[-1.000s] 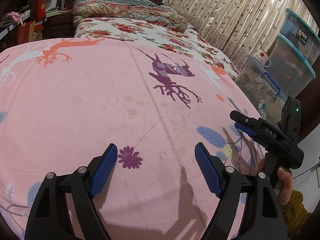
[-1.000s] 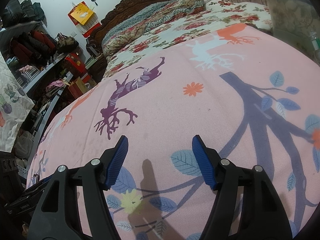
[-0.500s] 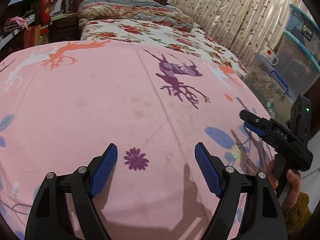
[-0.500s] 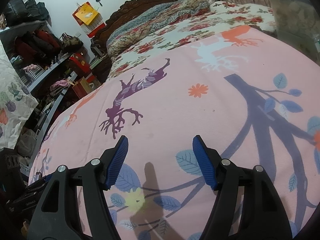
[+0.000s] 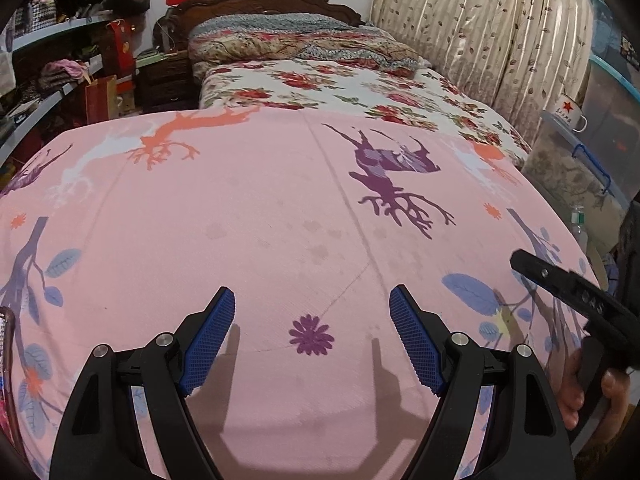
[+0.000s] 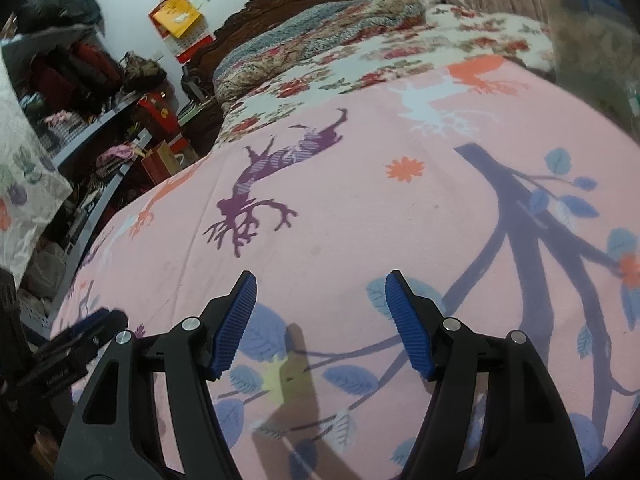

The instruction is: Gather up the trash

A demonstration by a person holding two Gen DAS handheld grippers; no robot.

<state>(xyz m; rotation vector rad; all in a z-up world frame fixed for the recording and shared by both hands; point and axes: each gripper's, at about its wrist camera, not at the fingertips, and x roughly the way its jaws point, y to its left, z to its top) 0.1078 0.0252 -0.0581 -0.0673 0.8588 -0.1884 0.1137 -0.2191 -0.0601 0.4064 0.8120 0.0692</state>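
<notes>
My left gripper (image 5: 312,334) is open and empty, low over a pink cloth (image 5: 280,232) printed with deer and leaves. My right gripper (image 6: 320,320) is open and empty over the same cloth (image 6: 360,220). The right gripper's body shows at the right edge of the left wrist view (image 5: 576,296), held by a hand. The left gripper's body shows at the left edge of the right wrist view (image 6: 68,356). No trash shows on the cloth in either view.
A bed with a floral sheet (image 5: 340,88) and a carved headboard (image 5: 264,0) lies beyond the cloth. Cluttered shelves (image 5: 48,80) stand at the left. Stacked clear storage bins (image 5: 592,132) and a curtain (image 5: 480,32) stand at the right.
Both grippers have pulled back and tilted up a little, so more of the bed and headboard shows. Both stay open and empty.
</notes>
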